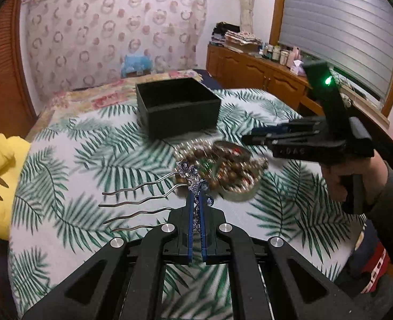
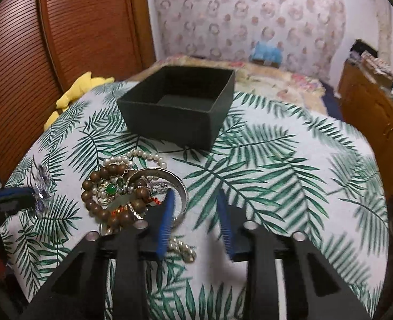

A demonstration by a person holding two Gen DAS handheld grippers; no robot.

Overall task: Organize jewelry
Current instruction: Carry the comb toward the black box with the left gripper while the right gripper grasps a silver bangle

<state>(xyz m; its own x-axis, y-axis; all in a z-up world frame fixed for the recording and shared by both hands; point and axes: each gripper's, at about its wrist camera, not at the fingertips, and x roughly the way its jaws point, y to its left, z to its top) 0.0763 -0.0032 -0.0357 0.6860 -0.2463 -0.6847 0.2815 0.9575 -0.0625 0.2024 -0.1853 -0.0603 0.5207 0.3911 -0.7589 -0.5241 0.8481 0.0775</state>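
Hair comb (image 1: pixel 153 200) with blue crystal flowers and four wavy silver prongs pointing to 9 o'clock, clamped by its ornamented spine in the left claw (image 1: pixel 196 208), raised above the leaf-print surface (image 1: pixel 63 160). At 1 o'clock from the comb, a tangled jewelry pile (image 2: pixel 121 194): wooden bead bracelet (image 2: pixel 100 210), pearl strand (image 2: pixel 140 156), silver bangle (image 2: pixel 175 181), green-stone piece (image 2: pixel 111 188). Black open box (image 2: pixel 180 106) at 12 o'clock beyond the pile. Right claw (image 2: pixel 196 213) spread wide, gripping nothing, hovering at the pile's 3 o'clock edge. Yellow plush (image 1: pixel 1 186) at far 9 o'clock.
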